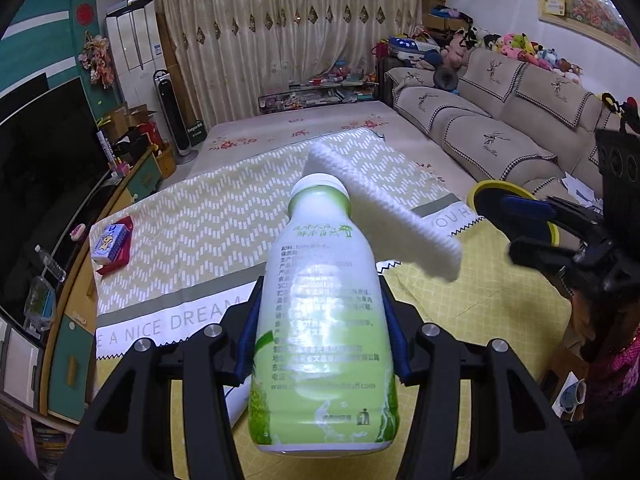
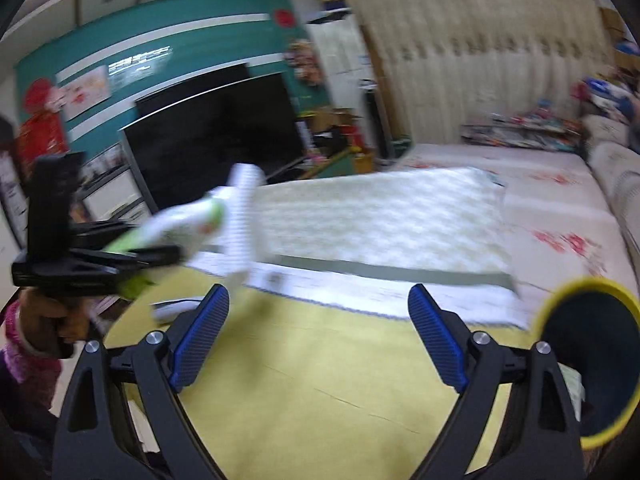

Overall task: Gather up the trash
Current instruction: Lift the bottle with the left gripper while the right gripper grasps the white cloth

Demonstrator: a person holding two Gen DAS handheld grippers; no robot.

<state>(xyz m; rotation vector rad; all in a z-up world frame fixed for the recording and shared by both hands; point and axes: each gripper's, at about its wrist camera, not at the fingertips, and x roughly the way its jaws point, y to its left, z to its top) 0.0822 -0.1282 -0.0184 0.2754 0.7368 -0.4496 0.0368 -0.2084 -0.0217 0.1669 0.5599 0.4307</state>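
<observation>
My left gripper [image 1: 320, 300] is shut on a white-and-green plastic bottle [image 1: 324, 320] with a white cap, its blue pads pressing both sides; it is held off the table with the cap pointing away. A white ribbed knitted strip [image 1: 384, 208] lies slanted across the cap; I cannot tell whether it touches. In the blurred right wrist view the bottle [image 2: 180, 220] and the left gripper [image 2: 160, 256] are at the left, with the strip [image 2: 240, 220] beside them. My right gripper [image 2: 320, 296] is open and empty over the yellow cloth; it also shows at the right [image 1: 510, 226].
A yellow-rimmed dark bin [image 2: 592, 360] stands at the right, also visible behind the right gripper [image 1: 496, 194]. The table carries a yellow cloth [image 1: 480, 320] and a chevron-patterned cloth [image 1: 192, 240]. A tissue pack [image 1: 110, 242] lies far left. A TV [image 2: 216, 136] and sofa [image 1: 500, 120] flank the table.
</observation>
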